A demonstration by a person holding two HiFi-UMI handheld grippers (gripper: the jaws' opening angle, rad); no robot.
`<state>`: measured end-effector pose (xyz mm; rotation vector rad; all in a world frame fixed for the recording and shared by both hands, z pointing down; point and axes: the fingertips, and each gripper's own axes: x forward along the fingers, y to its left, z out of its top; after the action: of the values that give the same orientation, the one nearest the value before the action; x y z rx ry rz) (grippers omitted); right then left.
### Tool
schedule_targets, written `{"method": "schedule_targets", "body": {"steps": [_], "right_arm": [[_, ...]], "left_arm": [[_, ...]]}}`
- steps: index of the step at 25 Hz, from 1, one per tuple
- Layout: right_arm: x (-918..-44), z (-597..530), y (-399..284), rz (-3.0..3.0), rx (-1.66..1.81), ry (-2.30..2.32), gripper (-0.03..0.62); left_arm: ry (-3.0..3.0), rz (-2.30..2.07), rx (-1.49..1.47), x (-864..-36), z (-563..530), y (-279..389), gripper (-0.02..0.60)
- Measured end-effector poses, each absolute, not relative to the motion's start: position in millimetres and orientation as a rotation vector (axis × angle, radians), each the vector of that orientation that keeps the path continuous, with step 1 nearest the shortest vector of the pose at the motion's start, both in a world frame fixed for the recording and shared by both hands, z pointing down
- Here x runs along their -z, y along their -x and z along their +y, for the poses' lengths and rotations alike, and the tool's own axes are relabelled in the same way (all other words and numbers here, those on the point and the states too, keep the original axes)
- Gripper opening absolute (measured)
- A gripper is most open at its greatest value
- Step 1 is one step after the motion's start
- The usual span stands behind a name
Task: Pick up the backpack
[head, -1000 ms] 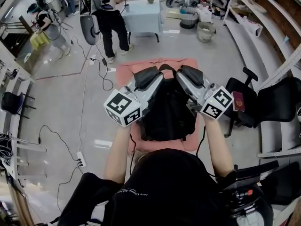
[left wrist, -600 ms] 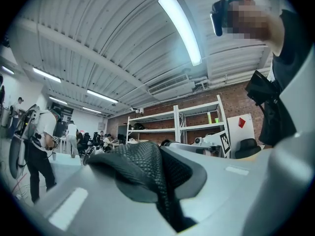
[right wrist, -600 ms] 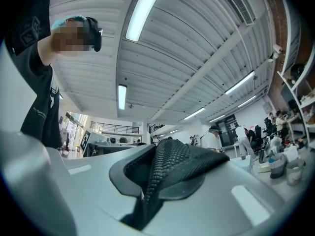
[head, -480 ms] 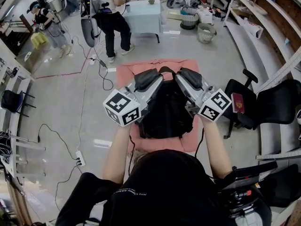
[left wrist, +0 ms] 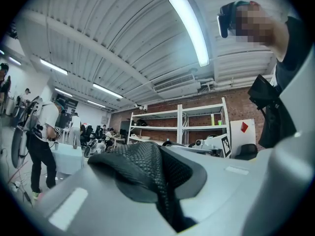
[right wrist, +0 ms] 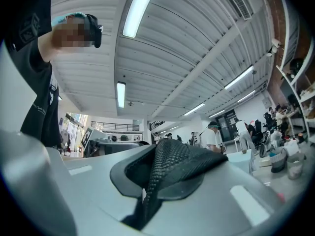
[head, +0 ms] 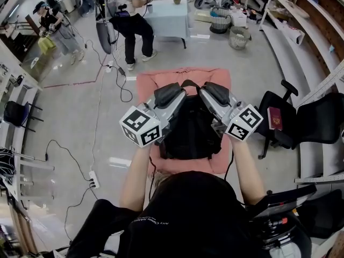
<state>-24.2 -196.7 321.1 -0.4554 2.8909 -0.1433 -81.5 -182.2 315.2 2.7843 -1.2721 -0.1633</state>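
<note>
Currently the black backpack [head: 189, 129] hangs between both grippers, over the pink mat [head: 152, 83] on the concrete floor [head: 80, 122]. I can't tell whether its base has cleared the mat. On it, the left gripper [head: 173, 92] is clamped tight on a mesh shoulder strap [left wrist: 145, 163]. The right gripper [head: 210, 92] has just been closing and now pinches the second mesh strap [right wrist: 170, 168], bunched between its jaws. The step looks like the lift: raise both hands together and level so the load splits evenly. Keep both clamps firm, since padded mesh could creep out. The bag is soft and dark, its body slumps below the straps, and the top handle loop [head: 188, 83] points to the mat's far end.
</note>
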Motion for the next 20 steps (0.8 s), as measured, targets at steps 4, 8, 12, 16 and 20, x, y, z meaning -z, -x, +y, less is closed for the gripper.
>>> {"method": "schedule_targets", "body": {"steps": [4,8,12,16,20], "right_arm": [[-325,-200,32,2.895,0.156,0.444,0.032],[-331,-200,30,2.895,0.178,0.457,0.031],[-335,-201,37,2.899,0.2,0.447,0.031],[-336,-198,42,2.911,0.19,0.434,0.029],[-340,-195,42,2.92,0.202,0.43,0.029]], "left_arm": [[-2.779,-1.291,0.128,-320,-182,87,0.018],[-2.779,-1.275,0.106,-325,-182,84,0.018],[-2.768,-1.292,0.112,-329,-182,91,0.018],[-2.753,-1.304,0.139,-329,-182,98,0.018],[-2.727,-1.298,0.147,-334,-182,98,0.018]]}}
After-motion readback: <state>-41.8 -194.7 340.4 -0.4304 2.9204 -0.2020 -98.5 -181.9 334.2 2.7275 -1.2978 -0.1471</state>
